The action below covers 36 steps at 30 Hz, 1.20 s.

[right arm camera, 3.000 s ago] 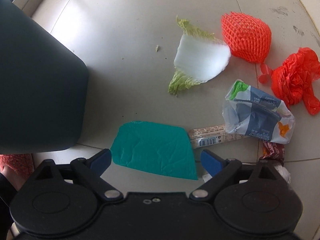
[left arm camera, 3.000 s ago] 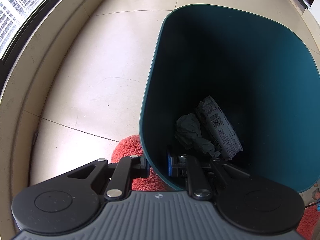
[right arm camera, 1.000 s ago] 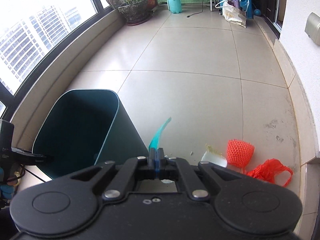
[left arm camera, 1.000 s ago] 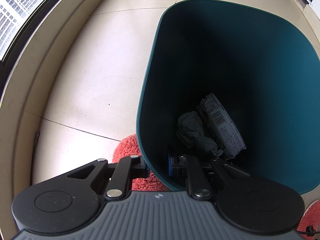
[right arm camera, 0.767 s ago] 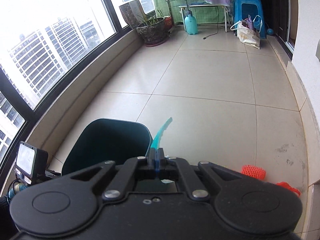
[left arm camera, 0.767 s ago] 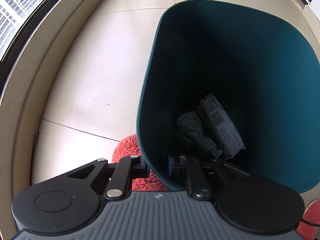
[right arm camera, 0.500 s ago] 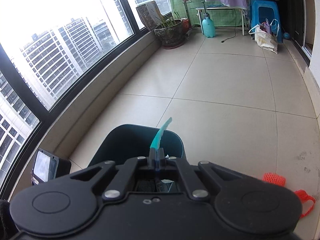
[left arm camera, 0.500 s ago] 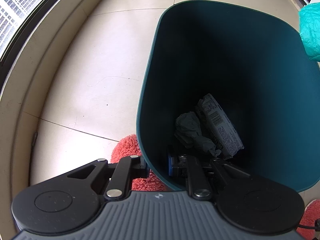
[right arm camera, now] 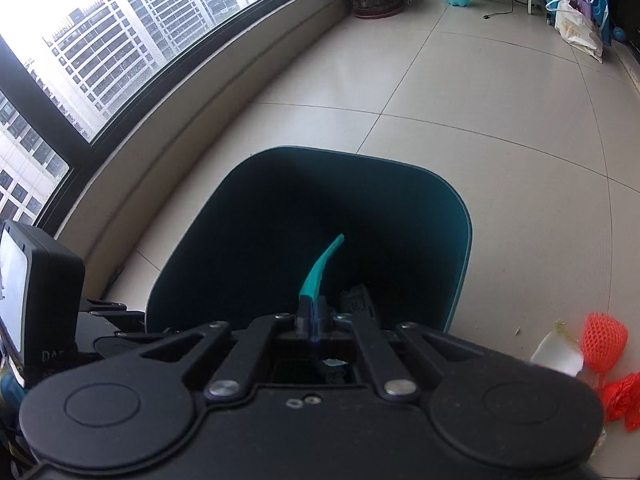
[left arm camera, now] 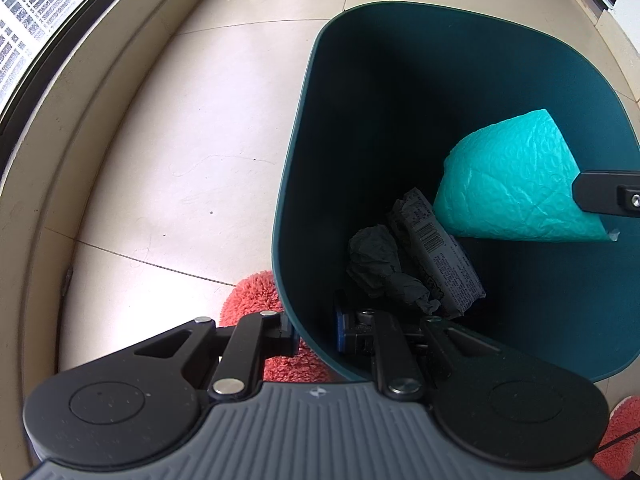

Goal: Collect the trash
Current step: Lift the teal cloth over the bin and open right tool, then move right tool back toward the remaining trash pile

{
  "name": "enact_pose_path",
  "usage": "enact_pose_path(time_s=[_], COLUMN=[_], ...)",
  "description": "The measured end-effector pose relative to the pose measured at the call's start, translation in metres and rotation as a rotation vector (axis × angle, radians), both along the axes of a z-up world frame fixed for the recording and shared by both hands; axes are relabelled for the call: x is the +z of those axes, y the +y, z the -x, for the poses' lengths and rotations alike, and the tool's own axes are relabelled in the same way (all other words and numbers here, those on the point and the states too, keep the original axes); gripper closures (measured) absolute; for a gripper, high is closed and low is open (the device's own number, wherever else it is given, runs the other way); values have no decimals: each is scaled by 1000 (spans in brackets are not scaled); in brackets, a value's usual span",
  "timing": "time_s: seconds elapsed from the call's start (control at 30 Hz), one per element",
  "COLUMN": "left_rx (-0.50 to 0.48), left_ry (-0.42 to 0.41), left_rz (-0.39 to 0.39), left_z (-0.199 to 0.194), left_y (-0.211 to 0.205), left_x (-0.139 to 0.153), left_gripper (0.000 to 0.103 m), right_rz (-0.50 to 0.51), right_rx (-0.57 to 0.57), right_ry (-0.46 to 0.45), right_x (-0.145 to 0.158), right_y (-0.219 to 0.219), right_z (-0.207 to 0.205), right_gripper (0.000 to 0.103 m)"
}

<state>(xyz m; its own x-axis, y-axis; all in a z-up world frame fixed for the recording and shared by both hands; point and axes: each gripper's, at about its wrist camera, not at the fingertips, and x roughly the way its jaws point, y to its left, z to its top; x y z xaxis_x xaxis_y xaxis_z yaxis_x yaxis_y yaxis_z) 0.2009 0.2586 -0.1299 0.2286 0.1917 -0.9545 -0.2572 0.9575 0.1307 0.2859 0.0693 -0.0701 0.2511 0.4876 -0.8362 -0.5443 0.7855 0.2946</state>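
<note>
The left tongs [left arm camera: 316, 332] clamp the near rim of the bin [left arm camera: 296, 160]. The right tongs [right arm camera: 314, 320] pinch a teal sheet [left arm camera: 508, 188] over the bin's mouth, above a wrapper [left arm camera: 440, 256].

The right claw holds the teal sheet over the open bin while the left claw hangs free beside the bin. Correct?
Not quite. The left claw is clamped on the bin rim, as the left wrist view shows. The right claw does hold the teal sheet over the bin.

The sheet [left arm camera: 516, 184] hangs over the open bin [left arm camera: 304, 152], above a wrapper [left arm camera: 440, 256] and a crumpled wad [left arm camera: 376, 256] lying side by side inside it.
</note>
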Motion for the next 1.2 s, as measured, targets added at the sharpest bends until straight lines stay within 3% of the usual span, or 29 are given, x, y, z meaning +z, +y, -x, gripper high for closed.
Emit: enact_pose_path(time_s=[0.3, 0.47, 0.6, 0.8, 1.1, 1.2], left_rx=[-1, -3, -2, -2, 3, 2], left_ry=[0, 0, 1, 2, 10, 11], left_rz=[-2, -3, -4, -6, -19, -22], left_z=[0, 1, 1, 1, -2, -2], left_y=[0, 0, 0, 0, -3, -3], left_x=[0, 0, 0, 1, 1, 0], left_gripper=[88, 88, 88, 88, 88, 88], right_rz=[84, 74, 63, 21, -37, -41], right_rx=[50, 52, 53, 64, 8, -22], right_ry=[66, 95, 92, 58, -2, -30], right_x=[-40, -40, -30, 1, 41, 54], right_y=[23, 21, 14, -6, -53, -77], right_z=[6, 7, 9, 22, 27, 29], right_gripper=[103, 88, 85, 70, 65, 59])
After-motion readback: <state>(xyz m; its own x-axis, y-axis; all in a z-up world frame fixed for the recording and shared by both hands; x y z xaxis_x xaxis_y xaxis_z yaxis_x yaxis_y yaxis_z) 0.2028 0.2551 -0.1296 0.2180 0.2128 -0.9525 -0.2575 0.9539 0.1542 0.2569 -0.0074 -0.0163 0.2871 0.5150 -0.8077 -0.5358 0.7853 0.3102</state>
